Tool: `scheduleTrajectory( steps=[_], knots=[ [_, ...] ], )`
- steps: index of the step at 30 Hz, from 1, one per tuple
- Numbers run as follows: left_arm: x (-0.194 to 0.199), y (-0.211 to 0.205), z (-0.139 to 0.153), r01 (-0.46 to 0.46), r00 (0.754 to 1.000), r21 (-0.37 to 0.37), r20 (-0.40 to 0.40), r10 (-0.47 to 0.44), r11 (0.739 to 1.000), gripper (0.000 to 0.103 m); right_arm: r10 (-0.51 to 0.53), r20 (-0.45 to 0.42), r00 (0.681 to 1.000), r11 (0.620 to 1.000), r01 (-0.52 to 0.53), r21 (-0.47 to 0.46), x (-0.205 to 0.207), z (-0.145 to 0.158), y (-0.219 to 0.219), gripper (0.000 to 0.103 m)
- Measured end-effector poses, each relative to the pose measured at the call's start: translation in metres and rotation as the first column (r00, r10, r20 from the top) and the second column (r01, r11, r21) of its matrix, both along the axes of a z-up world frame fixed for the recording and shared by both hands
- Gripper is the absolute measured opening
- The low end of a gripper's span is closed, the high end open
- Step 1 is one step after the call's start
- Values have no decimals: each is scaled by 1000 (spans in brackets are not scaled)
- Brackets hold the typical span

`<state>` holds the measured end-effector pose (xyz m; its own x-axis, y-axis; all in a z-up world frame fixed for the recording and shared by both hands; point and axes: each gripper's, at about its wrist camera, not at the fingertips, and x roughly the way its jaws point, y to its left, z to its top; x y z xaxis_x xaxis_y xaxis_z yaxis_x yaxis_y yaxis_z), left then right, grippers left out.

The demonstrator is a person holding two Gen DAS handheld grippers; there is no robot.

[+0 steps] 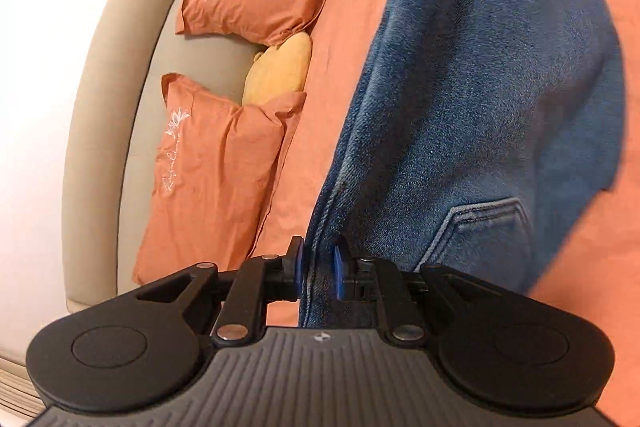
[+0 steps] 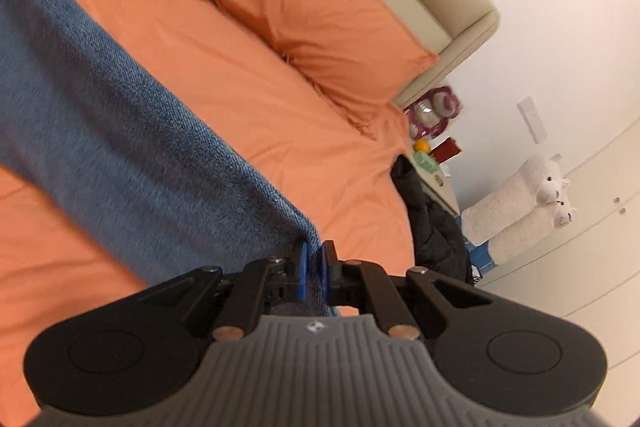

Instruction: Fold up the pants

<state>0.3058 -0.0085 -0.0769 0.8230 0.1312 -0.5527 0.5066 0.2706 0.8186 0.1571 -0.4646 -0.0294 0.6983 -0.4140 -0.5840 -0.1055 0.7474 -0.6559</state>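
My left gripper (image 1: pixel 319 269) and right gripper (image 2: pixel 313 269) each have jaws clenched on the jeans (image 1: pixel 480 87), which stretch ahead above the bed (image 2: pixel 248 99). Only my right view shows a nightstand (image 2: pixel 440 183) beyond.

Light: bright, warm, even indoor light; white wall (image 1: pixel 36 107) overexposed.
Blur: blue denim pants (image 2: pixel 100 131) motion-smeared.
Edges: fisheye bending, dark corners.
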Motion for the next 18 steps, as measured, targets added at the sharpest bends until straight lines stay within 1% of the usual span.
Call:
scheduleTrajectory(
  steps=[1,3,5,7,8,12,14,18],
  knots=[
    [4,1,-3,-10,1000,-4,-6,10,1000,16,1,-15,1000,1000,-1,-1,26,-12,-9,0],
    [29,-3,-12,-23,999,-11,-31,23,1000,16,2,-40,999,1000,-3,-12,59,-27,-11,0],
    [43,-6,-24,-30,998,0,-49,30,1000,16,0,-66,998,1000,-1,-20,91,-42,-13,0],
    [65,-10,-36,-44,996,-4,-79,43,999,16,-2,-98,995,1000,0,-22,126,-58,-16,0],
    [70,-10,-42,-47,994,-5,-95,47,999,16,0,-119,993,1000,-3,-27,142,-66,-16,0],
    [102,-11,-71,-76,984,-12,-165,73,997,16,3,-203,979,999,-11,-40,197,-96,-20,0],
    [111,-11,-88,-82,977,-3,-195,79,997,16,9,-249,968,998,-25,-62,221,-115,-19,0],
    [125,-13,-116,-93,967,10,-237,93,996,16,8,-325,946,994,-43,-99,257,-154,-16,0]
  ],
)
